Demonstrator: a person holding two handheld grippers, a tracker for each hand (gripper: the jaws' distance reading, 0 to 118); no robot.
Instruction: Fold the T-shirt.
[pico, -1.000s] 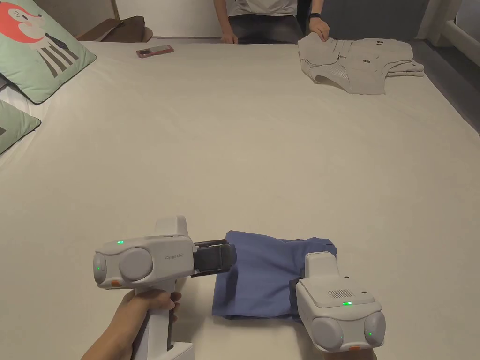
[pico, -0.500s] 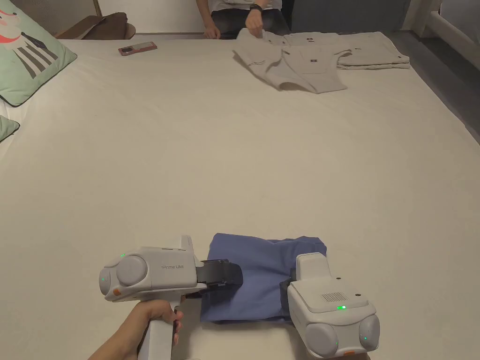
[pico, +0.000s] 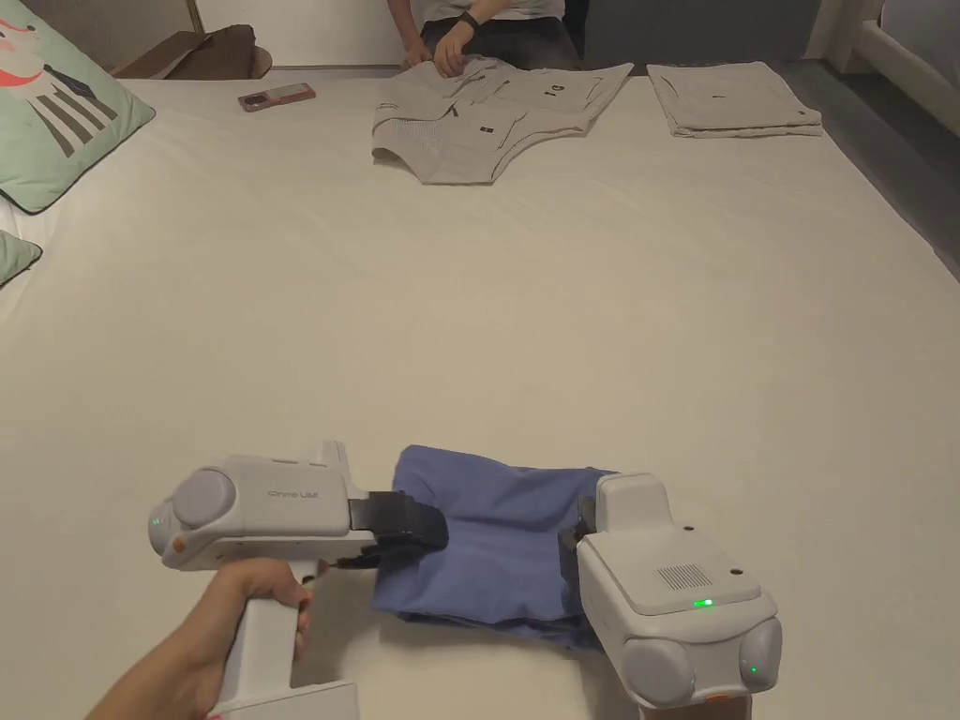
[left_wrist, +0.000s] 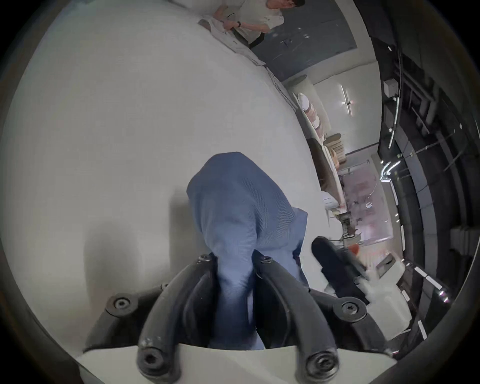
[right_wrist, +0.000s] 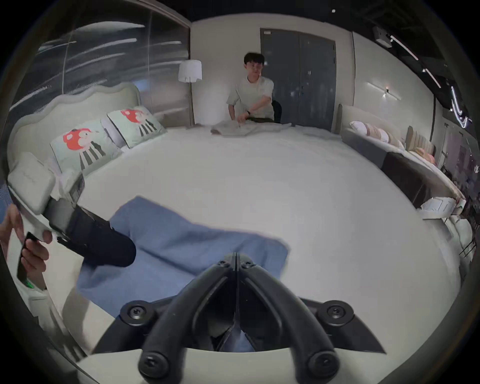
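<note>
Both grippers on blue T-shirt (pico: 487, 544), folded small, near edge of bed (pico: 562, 281) | L gripper (left_wrist: 235, 262) clenched on cloth ridge | R gripper (right_wrist: 235, 256) jaws together, grasp unclear | step: last fold/tidy, prob. | next: lay flat, release evenly w/o dragging layers.

The T-shirt (pico: 497, 553) is plain blue, the bed (pico: 562, 309) cream, the tongs' jaws black, their housings white.
</note>
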